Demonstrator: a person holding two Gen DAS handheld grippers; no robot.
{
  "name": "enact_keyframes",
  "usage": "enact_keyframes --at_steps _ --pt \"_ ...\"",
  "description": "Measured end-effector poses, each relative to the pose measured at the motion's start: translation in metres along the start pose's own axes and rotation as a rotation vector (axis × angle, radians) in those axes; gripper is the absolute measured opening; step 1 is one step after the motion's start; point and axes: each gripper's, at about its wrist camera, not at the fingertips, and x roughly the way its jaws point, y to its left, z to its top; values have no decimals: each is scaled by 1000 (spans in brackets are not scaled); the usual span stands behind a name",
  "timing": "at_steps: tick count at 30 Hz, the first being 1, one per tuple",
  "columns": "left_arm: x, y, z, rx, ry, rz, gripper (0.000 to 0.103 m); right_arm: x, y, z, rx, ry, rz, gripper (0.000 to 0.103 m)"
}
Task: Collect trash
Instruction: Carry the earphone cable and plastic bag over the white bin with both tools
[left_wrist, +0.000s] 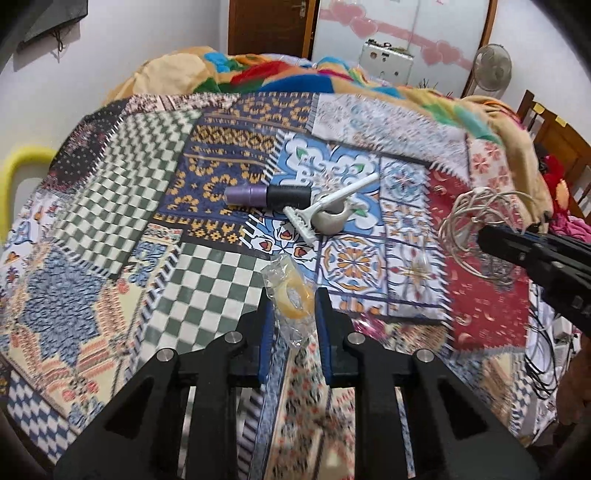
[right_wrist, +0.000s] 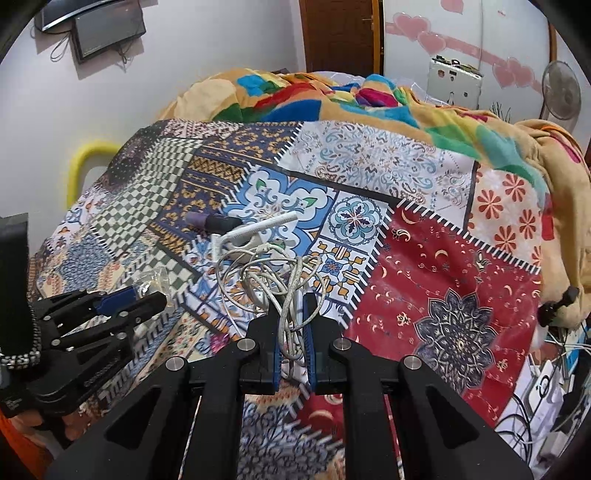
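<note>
My left gripper (left_wrist: 293, 297) is shut on a clear plastic wrapper with a yellow ring inside (left_wrist: 291, 295), held above the patchwork bedspread (left_wrist: 110, 206). It also shows in the right wrist view (right_wrist: 142, 293), with the wrapper (right_wrist: 153, 282) at its tips. My right gripper (right_wrist: 291, 306) is shut on a tangled white cable (right_wrist: 266, 277), seen from the left wrist view (left_wrist: 484, 218) at the right gripper's tip (left_wrist: 484, 236). On the bedspread lie a purple and black tube (left_wrist: 267, 195), a white razor (left_wrist: 325, 206) and a grey ring-shaped piece (left_wrist: 332, 219).
A bright heaped blanket (left_wrist: 258, 74) lies at the far side of the bed. A yellow bar (left_wrist: 14, 173) stands at the left edge. A fan (left_wrist: 493, 68), a wooden chair (left_wrist: 554, 125) and loose wires (right_wrist: 546, 384) are at the right.
</note>
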Motion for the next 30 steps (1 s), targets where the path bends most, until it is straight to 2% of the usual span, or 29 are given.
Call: enact_keyframes --at_steps 10,15,23,30 --pt "-108 -5 -13 19 -105 38 20 -67 27 -1 -27 -56 23 9" --pt "-156 -4 -25 -2 -152 45 20 -108 46 -4 -50 -99 30 9" --pt "-233 9 -57 -39 -220 79 20 -164 85 -16 -80 -149 69 9" --pt "-291 35 -97 -124 -272 134 20 -197 127 -32 -143 -180 133 9"
